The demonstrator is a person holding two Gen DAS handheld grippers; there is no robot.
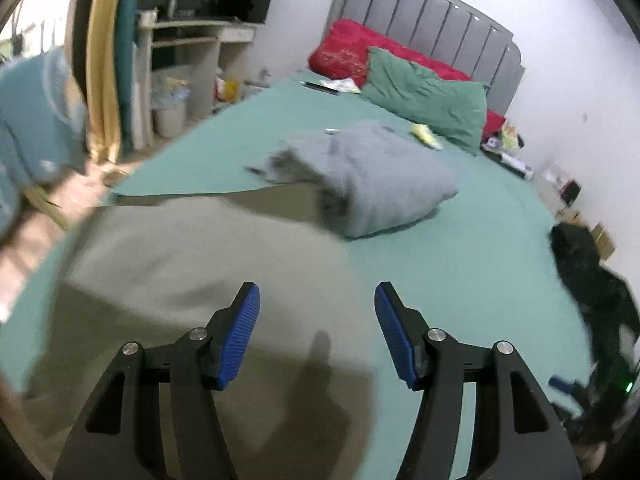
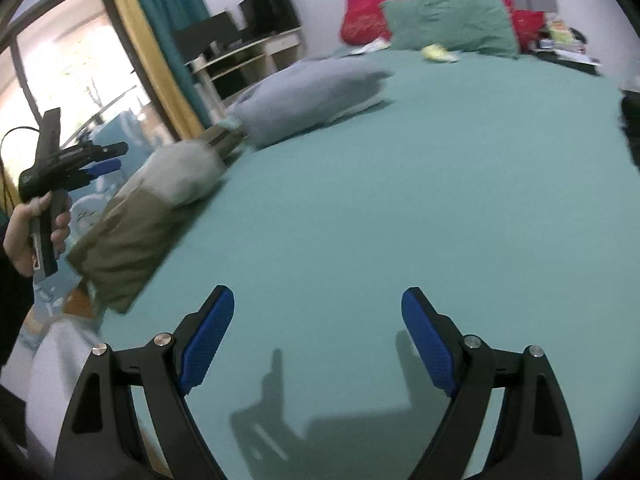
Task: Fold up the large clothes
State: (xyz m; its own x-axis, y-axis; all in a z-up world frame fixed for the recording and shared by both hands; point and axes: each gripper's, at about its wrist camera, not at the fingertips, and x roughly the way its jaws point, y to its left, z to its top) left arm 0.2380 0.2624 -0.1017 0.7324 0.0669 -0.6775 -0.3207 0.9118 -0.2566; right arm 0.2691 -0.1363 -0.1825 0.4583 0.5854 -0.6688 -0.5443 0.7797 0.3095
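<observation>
The left gripper (image 1: 317, 334) holds its blue jaws wide apart and empty above an olive-tan garment (image 1: 192, 280), spread flat at the near edge of the bed (image 1: 460, 280) — its far hem runs toward 10 o'clock. The right gripper (image 2: 318, 338) has its jaws apart too, empty over bare teal sheet. A grey folded bundle (image 1: 380, 184) sits at 12 o'clock mid-bed; green pillow (image 1: 428, 100) near the headboard (image 1: 432, 20).

A home bedroom: a wide bed (image 1: 460, 280) with padded headboard (image 1: 432, 28), pillows (image 1: 428, 96), window curtains (image 1: 105, 60) and cluttered shelves (image 1: 192, 32)
</observation>
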